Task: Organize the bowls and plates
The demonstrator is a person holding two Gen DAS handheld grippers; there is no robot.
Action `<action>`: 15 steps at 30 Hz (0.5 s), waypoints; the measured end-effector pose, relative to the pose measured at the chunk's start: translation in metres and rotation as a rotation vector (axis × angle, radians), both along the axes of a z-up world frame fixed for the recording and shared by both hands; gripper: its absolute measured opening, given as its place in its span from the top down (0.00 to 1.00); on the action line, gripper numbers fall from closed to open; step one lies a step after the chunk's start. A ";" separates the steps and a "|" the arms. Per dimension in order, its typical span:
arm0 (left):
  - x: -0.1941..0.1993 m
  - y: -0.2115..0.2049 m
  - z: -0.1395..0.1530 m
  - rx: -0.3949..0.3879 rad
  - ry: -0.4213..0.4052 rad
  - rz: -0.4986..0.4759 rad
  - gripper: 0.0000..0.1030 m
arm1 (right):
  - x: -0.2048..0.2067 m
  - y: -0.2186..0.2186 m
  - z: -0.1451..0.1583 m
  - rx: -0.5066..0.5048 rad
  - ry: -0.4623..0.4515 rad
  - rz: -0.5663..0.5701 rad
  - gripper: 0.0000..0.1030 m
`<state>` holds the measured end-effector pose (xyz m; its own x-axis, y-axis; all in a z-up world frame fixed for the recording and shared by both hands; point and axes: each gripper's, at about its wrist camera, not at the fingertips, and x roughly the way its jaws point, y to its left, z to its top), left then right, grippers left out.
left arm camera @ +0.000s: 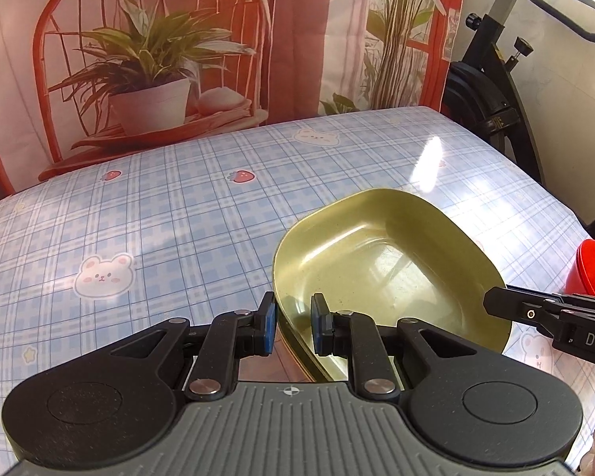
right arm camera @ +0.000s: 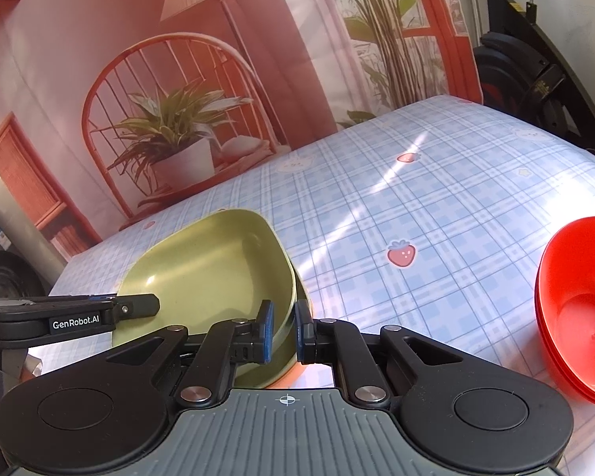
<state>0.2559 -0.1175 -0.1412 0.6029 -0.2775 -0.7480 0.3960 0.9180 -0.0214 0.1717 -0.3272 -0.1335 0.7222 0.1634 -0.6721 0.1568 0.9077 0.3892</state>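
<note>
A green rounded-square bowl [left arm camera: 392, 273] is held tilted above the checked tablecloth. My left gripper [left arm camera: 292, 327] is shut on its left rim, one pad inside and one outside. My right gripper [right arm camera: 285, 331] is shut on the bowl's [right arm camera: 206, 273] right rim. Each gripper shows in the other's view: the right one [left arm camera: 551, 317] at the far right, the left one [right arm camera: 71, 317] at the far left. A stack of red bowls [right arm camera: 579, 309] stands on the table at the right, and its edge shows in the left wrist view [left arm camera: 593, 273].
The table [left arm camera: 178, 214] carries a blue checked cloth with bears and strawberries. A printed backdrop [left arm camera: 158, 59] of a chair and plants hangs behind it. An exercise bike [left arm camera: 492, 91] stands past the table's right end.
</note>
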 end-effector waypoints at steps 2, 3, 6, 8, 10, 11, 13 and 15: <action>-0.001 -0.001 -0.001 0.005 -0.001 0.000 0.82 | -0.001 0.001 -0.001 -0.012 0.000 0.003 0.90; -0.001 -0.002 -0.001 0.009 -0.001 -0.004 0.82 | -0.001 0.001 -0.001 -0.017 -0.001 0.003 0.90; -0.001 -0.003 -0.002 0.010 -0.004 -0.018 0.82 | -0.002 -0.001 -0.003 -0.021 0.002 -0.005 0.90; 0.000 -0.003 -0.003 0.015 -0.005 -0.017 0.82 | -0.003 -0.002 -0.004 -0.022 0.005 -0.004 0.90; 0.001 -0.002 -0.004 0.017 -0.009 -0.010 0.82 | -0.003 -0.001 -0.005 -0.026 0.004 0.000 0.90; 0.002 -0.002 -0.005 0.015 -0.006 -0.008 0.82 | -0.003 -0.001 -0.004 -0.032 0.001 0.004 0.89; 0.002 -0.002 -0.005 0.013 -0.006 -0.007 0.82 | -0.003 0.000 -0.003 -0.036 0.000 0.006 0.89; 0.001 -0.002 -0.004 0.011 -0.006 -0.008 0.82 | -0.003 0.000 -0.003 -0.034 0.001 0.006 0.88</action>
<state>0.2570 -0.1197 -0.1455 0.6050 -0.2739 -0.7477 0.4036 0.9149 -0.0086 0.1690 -0.3270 -0.1368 0.7206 0.1447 -0.6781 0.1514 0.9216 0.3575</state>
